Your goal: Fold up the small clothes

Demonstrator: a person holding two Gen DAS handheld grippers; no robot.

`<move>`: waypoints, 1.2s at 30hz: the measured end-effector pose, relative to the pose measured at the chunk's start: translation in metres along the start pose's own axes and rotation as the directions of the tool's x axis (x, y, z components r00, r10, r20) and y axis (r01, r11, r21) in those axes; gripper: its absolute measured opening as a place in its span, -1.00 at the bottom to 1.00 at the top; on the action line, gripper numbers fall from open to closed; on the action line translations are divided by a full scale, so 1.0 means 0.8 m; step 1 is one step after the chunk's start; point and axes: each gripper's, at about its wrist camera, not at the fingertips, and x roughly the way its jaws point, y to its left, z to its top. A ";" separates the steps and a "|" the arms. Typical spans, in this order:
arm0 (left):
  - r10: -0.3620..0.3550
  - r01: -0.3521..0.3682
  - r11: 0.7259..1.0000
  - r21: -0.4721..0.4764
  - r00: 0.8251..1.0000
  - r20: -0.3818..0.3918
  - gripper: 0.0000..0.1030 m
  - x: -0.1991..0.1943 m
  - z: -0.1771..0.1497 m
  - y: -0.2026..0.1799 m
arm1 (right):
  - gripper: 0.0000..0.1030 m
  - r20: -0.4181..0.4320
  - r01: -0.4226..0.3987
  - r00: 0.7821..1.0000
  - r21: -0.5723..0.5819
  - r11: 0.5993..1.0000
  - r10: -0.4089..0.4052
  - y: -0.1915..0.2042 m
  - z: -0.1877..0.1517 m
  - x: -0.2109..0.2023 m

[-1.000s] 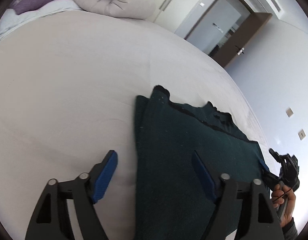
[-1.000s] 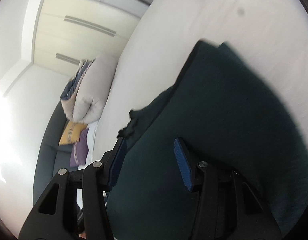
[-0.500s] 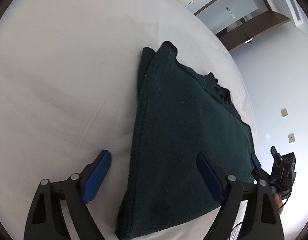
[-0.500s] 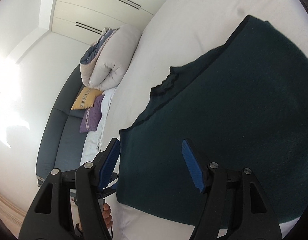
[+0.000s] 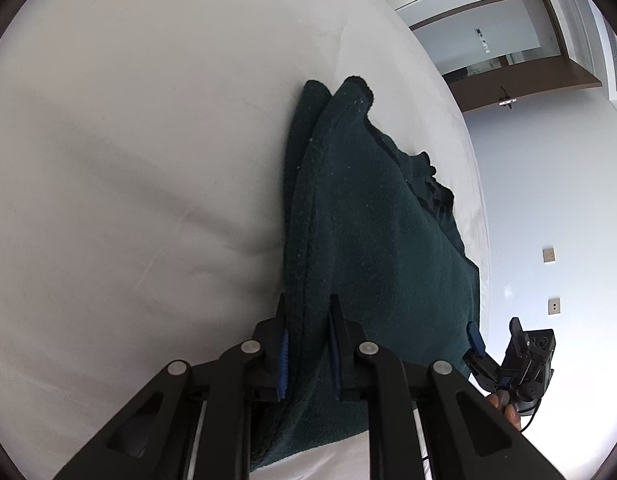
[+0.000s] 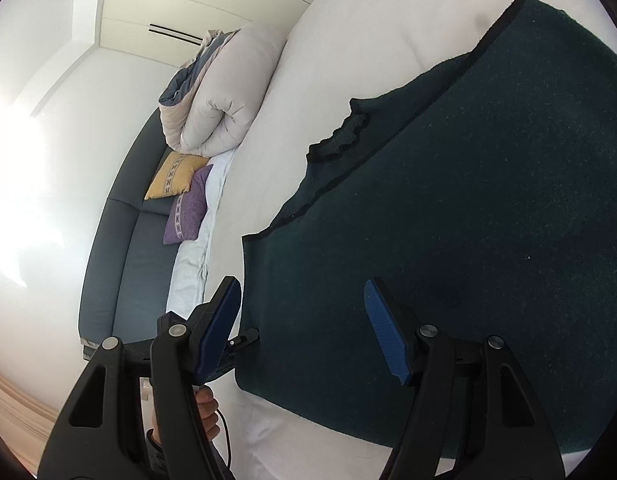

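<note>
At the left of the right wrist view stands a grey sofa (image 6: 136,240) with a yellow cushion (image 6: 174,176), a purple cushion (image 6: 188,210) and a rolled duvet (image 6: 220,108), then the white bed (image 5: 128,160) fills the middle, and at the far right of the left wrist view there is a brown door (image 5: 548,80). The dark green sweater (image 5: 368,240) lies folded flat on the bed, with black trim at its collar. The left gripper (image 5: 306,344) has just been closing and now pinches the sweater's left folded edge between its blue pads. The right gripper (image 6: 304,328) has its jaws apart over the sweater's near corner, holding nothing. The sweater's near edge is hidden behind the grippers.
</note>
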 end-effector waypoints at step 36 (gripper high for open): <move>-0.143 0.116 0.895 0.430 0.989 0.031 -0.19 0.066 -0.119 -0.227 | 0.37 -0.067 -0.022 0.997 0.204 0.979 0.037 -0.080 0.074 -0.056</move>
